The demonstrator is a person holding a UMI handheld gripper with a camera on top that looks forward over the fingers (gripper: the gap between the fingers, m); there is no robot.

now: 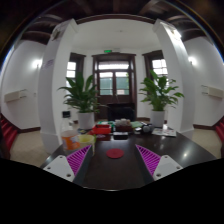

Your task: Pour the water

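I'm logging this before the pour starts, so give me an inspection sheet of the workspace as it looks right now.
Surface: dark table, mostly bare near the tongs.
Job's things: no cup or bottle can be told apart; small items crowd the far end.
Clutter: red flat object ahead of the fingers; colourful items at the far end.
Tongs: tongs open, holding nothing, magenta pads showing.
Cables: nothing seen.
Surroundings: two potted plants flanking a door, white pillars, red seating at the sides.
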